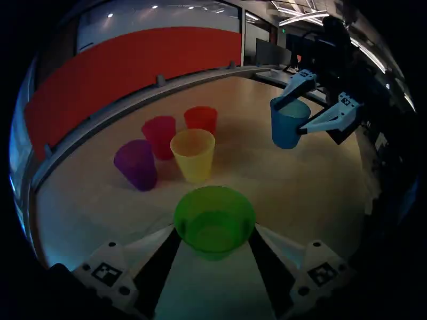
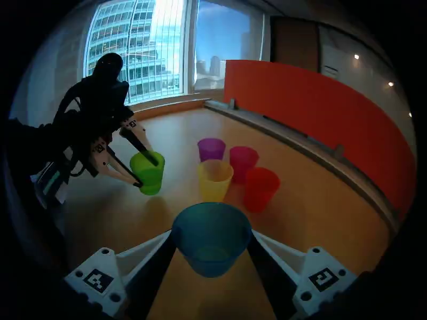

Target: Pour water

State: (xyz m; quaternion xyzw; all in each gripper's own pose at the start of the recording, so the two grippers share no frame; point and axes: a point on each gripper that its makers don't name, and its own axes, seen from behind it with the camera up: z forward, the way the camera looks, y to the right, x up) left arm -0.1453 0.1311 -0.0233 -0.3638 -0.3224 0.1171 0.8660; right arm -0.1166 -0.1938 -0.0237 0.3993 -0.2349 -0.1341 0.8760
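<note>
green cup (image 1: 214, 223), blue cup (image 2: 211, 237), yellow cup (image 1: 192, 154), red wall (image 1: 133, 69)

The right gripper (image 2: 212, 236) clasps a blue cup (image 2: 211, 250) between its fingers, upright above the wooden tabletop (image 2: 320, 224). Farther off to the left, the left gripper (image 2: 148, 170) holds a green cup (image 2: 151, 176). Between them a yellow cup (image 2: 214, 181), purple cup (image 2: 211, 149), pink cup (image 2: 243, 160) and red cup (image 2: 260, 188) stand clustered.

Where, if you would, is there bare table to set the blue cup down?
Free: the tabletop between the yellow cup and the blue cup. Crowded: the purple cup, pink cup and red cup bunched beside the yellow one.
</note>
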